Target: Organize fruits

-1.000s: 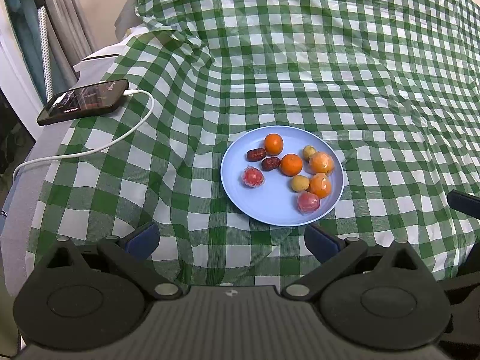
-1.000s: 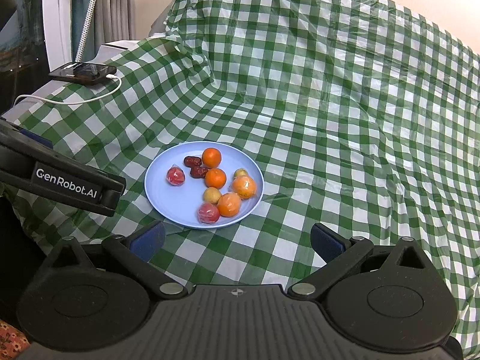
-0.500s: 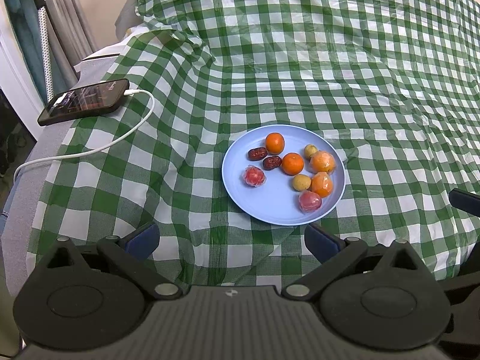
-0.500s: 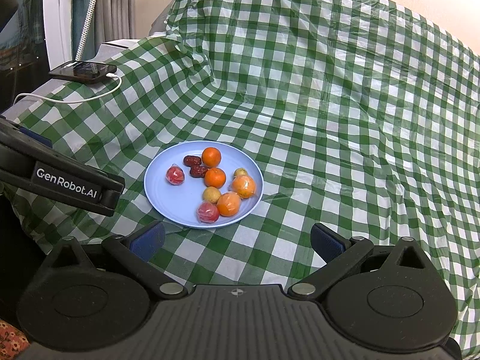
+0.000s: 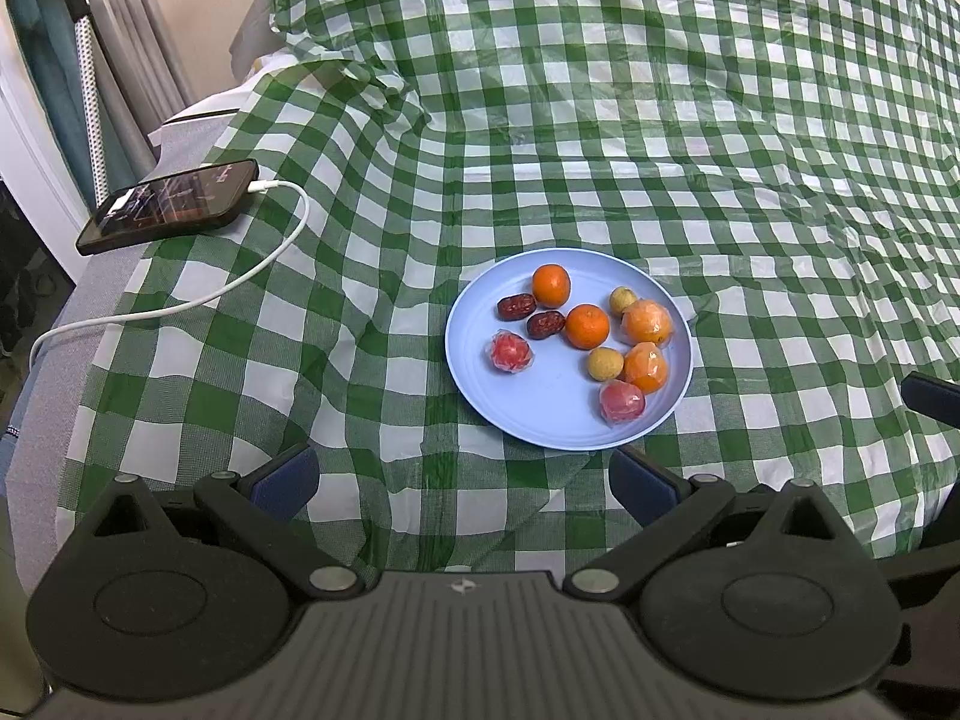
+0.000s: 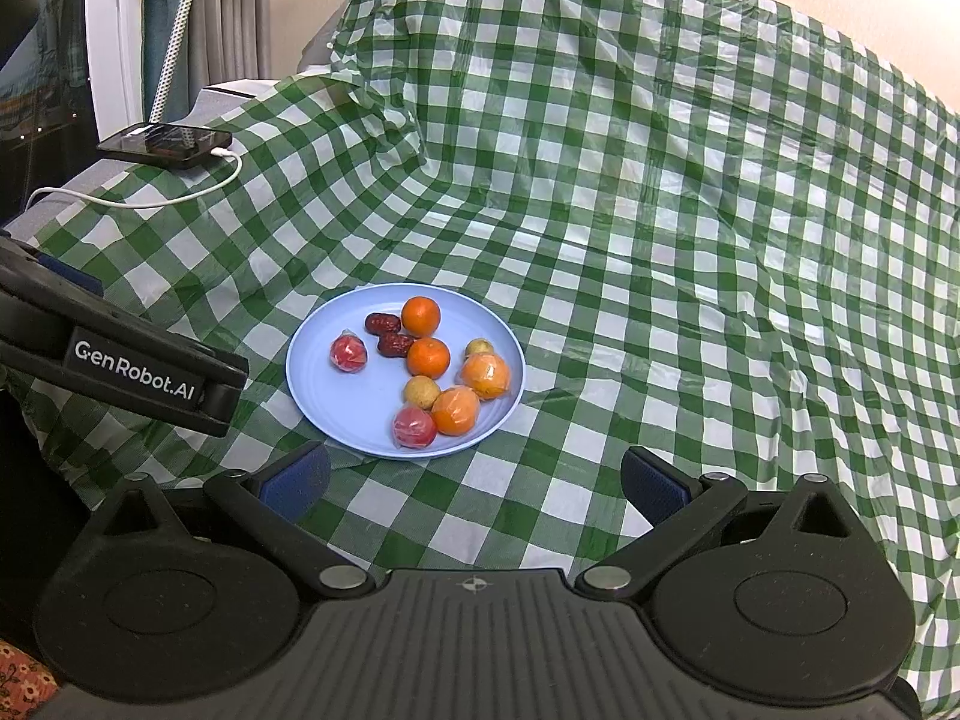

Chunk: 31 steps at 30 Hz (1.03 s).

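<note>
A light blue plate [image 5: 540, 414] [image 6: 336, 384] lies on the green checked cloth and holds several fruits: two bare oranges [image 5: 551, 285] [image 6: 420, 316], two wrapped orange fruits [image 5: 646, 322] [image 6: 485, 375], two wrapped red fruits [image 5: 511, 351] [image 6: 348, 352], two dark red dates [image 5: 516, 306] [image 6: 382, 323] and two small yellow fruits [image 5: 604, 363] [image 6: 422, 392]. My left gripper [image 5: 462, 483] stands open just short of the plate's near rim. My right gripper [image 6: 474, 480] is open too, near the plate's near right rim. Both hold nothing.
A black phone [image 5: 171, 204] [image 6: 165, 144] with a white charging cable [image 5: 198, 300] lies at the cloth's left edge. The cloth rises over a bulky shape behind the plate. The left gripper's body [image 6: 120, 360] shows at the left of the right wrist view.
Both grippers have crept very slightly; the plate sits a touch to the right in the left wrist view. Nothing was taken hold of.
</note>
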Motion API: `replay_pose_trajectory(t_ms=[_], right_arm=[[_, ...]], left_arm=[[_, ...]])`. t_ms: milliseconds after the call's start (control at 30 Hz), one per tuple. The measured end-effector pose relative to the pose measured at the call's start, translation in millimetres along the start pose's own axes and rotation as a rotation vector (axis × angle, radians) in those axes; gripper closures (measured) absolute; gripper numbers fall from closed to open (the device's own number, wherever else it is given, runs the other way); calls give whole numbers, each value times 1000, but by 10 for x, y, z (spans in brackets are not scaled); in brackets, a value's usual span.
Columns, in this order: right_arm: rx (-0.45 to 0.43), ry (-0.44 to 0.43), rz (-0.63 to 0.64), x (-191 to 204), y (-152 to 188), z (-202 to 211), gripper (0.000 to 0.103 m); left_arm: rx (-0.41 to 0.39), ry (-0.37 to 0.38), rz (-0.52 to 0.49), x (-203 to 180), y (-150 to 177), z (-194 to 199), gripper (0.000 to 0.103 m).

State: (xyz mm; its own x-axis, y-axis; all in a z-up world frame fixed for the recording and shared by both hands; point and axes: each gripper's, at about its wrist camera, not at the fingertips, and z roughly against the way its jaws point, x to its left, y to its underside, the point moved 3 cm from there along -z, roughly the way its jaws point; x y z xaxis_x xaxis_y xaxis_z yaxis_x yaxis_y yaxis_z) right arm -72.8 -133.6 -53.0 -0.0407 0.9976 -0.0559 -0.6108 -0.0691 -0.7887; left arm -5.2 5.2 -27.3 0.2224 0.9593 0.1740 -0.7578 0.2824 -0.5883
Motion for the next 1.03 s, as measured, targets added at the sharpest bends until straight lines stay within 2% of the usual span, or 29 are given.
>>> replay_pose_trajectory(t_ms=[1033], right_arm=[[1,0,1,-1,-4,-8,1]], left_arm=[[17,-7,-13,15,2,-42,0]])
